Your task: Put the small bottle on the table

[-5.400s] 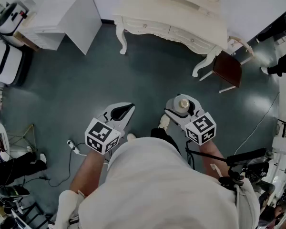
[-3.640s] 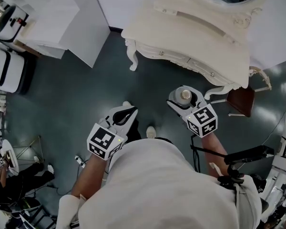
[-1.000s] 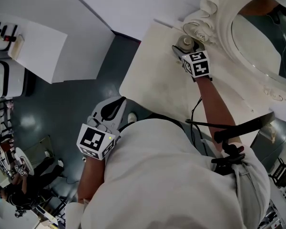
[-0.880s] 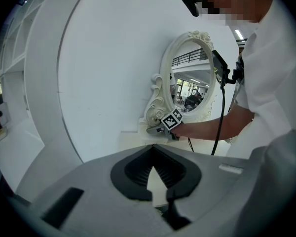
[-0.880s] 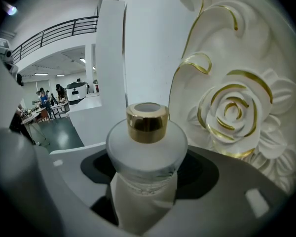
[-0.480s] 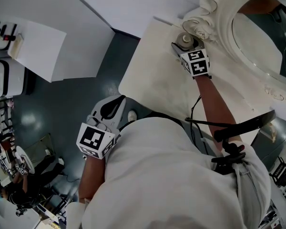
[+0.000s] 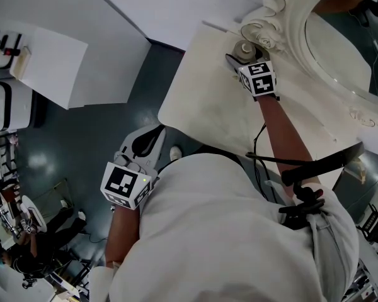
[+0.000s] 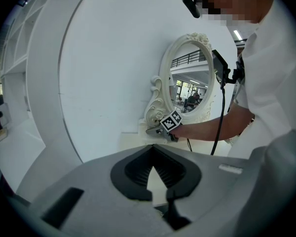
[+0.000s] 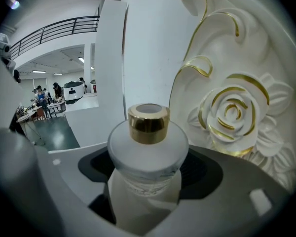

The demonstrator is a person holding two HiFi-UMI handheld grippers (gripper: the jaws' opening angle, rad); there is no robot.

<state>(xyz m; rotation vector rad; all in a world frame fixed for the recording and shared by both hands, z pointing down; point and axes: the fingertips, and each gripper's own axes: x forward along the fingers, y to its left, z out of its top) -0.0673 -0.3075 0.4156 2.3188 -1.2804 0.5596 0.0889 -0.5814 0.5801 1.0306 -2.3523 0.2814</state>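
— Bottle [image 9: 147, 152]: where was it?

— Upright between the jaws of the right gripper [image 7: 241, 53], at about 1 o'clock in the head view. That put it over the far corner of the table [image 7: 201, 99], just beside the carved frame of the mirror [image 7: 340, 49].

— Was it standing on the table?

— I could not tell. Its base was hidden behind the gripper in every view.

— And the grip?

— The jaws were opening and stood very wide. The bottle's white body sat in the gap, with dark pad showing on both sides of it. The pads did not look pressed against it. Its gold cap [image 9: 148, 123] pointed up.

— What was near it?

— A moulded rose [image 9: 232, 113] with gilt edges, at 3 o'clock from the bottle in the right gripper view. It was close by, but not touching.

— The left gripper [image 8: 152, 147]?

— Its jaw tips met, and nothing was held between them. It was at 8 o'clock in the head view, off the table and over the dark floor [image 7: 82, 137], well apart from the bottle.
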